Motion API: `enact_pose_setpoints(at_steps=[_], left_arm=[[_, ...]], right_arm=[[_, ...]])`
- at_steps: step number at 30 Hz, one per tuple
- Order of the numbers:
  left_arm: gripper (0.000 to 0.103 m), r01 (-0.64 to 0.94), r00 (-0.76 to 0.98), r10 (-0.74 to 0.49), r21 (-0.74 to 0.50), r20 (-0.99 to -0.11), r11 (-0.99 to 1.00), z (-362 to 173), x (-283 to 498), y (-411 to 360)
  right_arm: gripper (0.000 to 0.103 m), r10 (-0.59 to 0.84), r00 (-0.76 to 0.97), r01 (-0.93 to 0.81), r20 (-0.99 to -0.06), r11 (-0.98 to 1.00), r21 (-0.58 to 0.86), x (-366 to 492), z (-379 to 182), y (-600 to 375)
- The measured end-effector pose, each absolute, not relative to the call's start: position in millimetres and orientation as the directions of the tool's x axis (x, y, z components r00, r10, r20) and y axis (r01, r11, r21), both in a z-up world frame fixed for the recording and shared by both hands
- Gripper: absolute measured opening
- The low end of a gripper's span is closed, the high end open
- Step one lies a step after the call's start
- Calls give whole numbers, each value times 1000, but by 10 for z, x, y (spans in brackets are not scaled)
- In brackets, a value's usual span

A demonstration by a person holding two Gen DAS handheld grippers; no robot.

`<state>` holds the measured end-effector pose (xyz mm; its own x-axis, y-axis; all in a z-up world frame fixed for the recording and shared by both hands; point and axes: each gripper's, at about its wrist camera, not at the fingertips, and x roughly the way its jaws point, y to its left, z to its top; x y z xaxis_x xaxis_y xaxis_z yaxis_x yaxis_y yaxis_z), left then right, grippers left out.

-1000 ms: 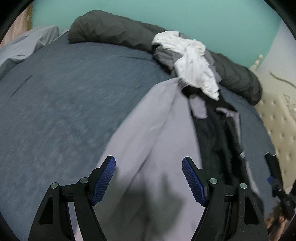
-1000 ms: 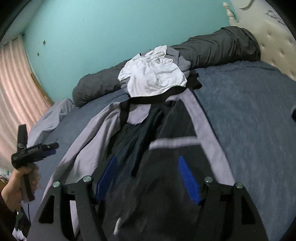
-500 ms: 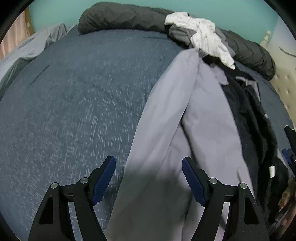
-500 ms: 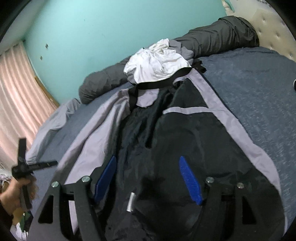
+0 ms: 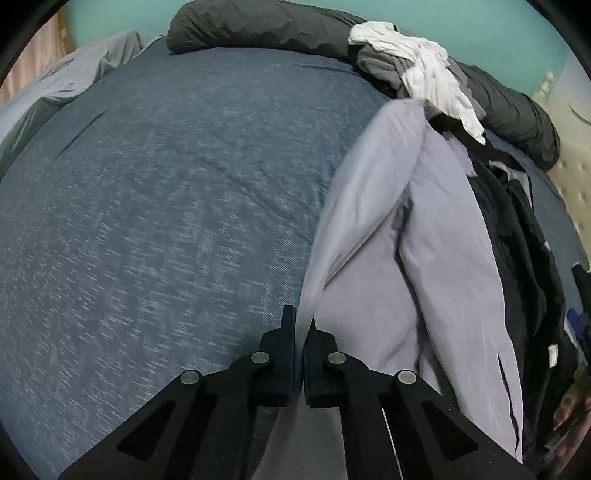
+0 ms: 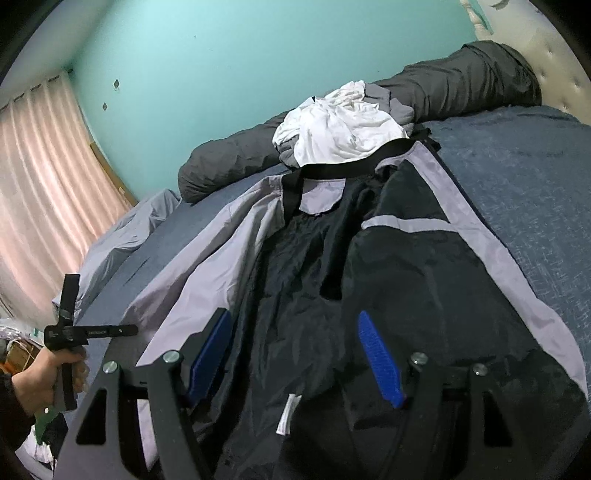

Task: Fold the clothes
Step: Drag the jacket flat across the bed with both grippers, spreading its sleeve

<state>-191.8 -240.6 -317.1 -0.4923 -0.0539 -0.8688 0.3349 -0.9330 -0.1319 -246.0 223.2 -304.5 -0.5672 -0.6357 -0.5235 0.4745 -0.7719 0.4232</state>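
jacket: glossy black lining, grey panels, spread flat on blue knit bed
left gripper: jaws just closed, pinching grey hem at 6 o'clock
right gripper: jaws wide apart over lining
white shirt: crumpled, 12 o'clock

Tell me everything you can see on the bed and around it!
Grey and black jacket: one, spread open on the blue bedcover.
White crumpled garment: one, beyond the jacket's collar.
Dark grey rolled duvet: one, along the far edge.
Teal wall: behind the bed.
Pink curtain: one, left side.
Left gripper: black, just closed on the jacket's grey edge.
Right gripper: blue pads, open over the black lining.
Hand: holds the left gripper.
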Motion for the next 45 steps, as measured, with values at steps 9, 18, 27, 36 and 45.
enact_pose_setpoints(at_steps=[9,18,27,36,45], left_arm=[[7,431,-490,-106,-135,-865,-892,-3020,-2093,-3156],[54,487,-477,-77,-190,-876,-852,-3196,-1760,-3362],[55,479,-461,58,-303,-886,-824,-3497,-1074,-3255],[7,406,-423,106,-293,-900,-866,-3505,-1064,-3137],[3,450,-365,-70,-110,-928,-886,-3105,-1247,-3717]], right_arm=[[72,-635,-569,477,-523,-773,419,-2455,-3043,2211],[72,-638,-563,472,-525,-770,429,-2477,-3062,2211],[72,-653,-560,488,-509,-757,434,-2424,-2996,2182],[72,-662,-544,501,-516,-749,433,-2396,-3015,2123],[72,-662,-541,497,-519,-749,438,-2412,-3020,2137]])
